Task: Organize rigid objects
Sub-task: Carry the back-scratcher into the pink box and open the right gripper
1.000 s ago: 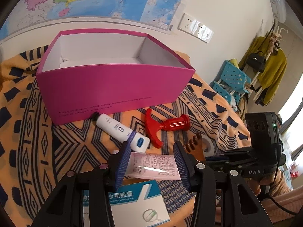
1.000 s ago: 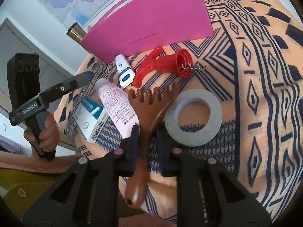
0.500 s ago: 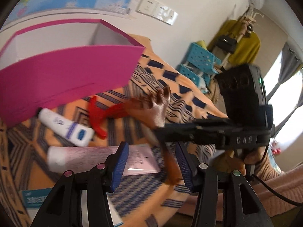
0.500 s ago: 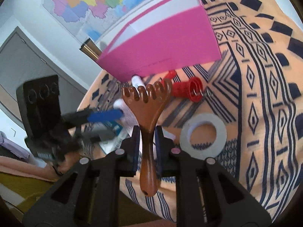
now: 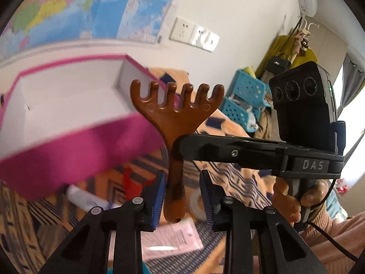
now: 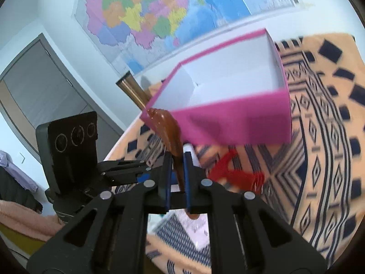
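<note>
Between the pads of the right gripper (image 6: 175, 159), closed tight on the neck of the wooden massager (image 6: 167, 127); held upright, prongs up, butt end poking out below the fingers; a second ago lay flat on the patterned cloth (image 6: 319, 137) beside the tape roll (image 5: 194, 203), now lifted well clear of it and carried toward the pink box (image 6: 228, 123); seen edge-on from the right wrist, prongs level with the box's near left corner, in front of it rather than over the opening; means pick done, carry under way, drop into the box not yet made; on the other side, left gripper (image 5: 182, 180) open and holding nothing, risen from the pink tube (image 5: 173, 237) it was straddling a second ago; now flanks the massager's lower handle, one finger either side, left pad very close, right pad with a clear gap; contact at the left pad hard to rule out through the blur; looks like a handover or a steadying, by judgement only; further out, red corkscrew (image 6: 230, 173) and white tube (image 5: 84, 196) lying on the cloth just before the box's front wall; box interior white, nothing visible inside from either view; left to sort after this one, by the look of it: both tubes, corkscrew, tape roll
</note>
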### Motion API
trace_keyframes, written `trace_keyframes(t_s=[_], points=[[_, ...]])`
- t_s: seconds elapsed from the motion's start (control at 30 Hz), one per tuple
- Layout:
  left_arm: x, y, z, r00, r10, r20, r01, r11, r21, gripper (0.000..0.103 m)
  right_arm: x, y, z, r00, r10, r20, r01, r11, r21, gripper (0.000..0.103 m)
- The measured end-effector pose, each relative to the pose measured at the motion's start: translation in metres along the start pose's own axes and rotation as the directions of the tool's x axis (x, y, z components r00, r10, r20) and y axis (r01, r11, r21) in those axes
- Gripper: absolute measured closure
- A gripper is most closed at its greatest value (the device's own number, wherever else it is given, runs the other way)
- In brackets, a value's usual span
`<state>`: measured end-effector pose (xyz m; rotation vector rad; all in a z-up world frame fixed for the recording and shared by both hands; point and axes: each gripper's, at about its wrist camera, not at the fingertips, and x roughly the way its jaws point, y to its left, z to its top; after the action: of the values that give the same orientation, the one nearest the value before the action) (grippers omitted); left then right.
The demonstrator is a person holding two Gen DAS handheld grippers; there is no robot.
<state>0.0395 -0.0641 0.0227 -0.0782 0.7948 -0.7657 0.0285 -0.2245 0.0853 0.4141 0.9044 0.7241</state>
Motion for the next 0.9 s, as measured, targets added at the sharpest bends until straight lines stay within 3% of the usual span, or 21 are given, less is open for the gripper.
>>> trace_keyframes(t_s=[0.3,0.5,0.8,0.9], points=[[-0.016,-0.003,0.056,0.992,0.090,0.086,-0.096,0.994,0.061,0.079,-0.005,0.008,0.058,0.993,0.051,0.109,-0.045,0.998,-0.052,0.092],[-0.013,0.007,0.090,0.981,0.157,0.111,-0.167,0.982,0.087,0.079,0.003,0.005,0.091,0.991,0.026,0.134,-0.015,0.997,-0.079,0.092],[0.016,0.035,0.111,0.957,0.281,0.067,-0.286,0.954,0.085,0.080,0.028,-0.032,0.109,0.992,0.025,0.127,-0.029,0.999,0.032,0.095],[0.028,0.043,0.111,0.958,0.286,0.038,-0.288,0.954,0.087,0.080,0.036,-0.045,0.108,0.993,0.022,0.115,-0.030,0.997,0.071,0.097]])
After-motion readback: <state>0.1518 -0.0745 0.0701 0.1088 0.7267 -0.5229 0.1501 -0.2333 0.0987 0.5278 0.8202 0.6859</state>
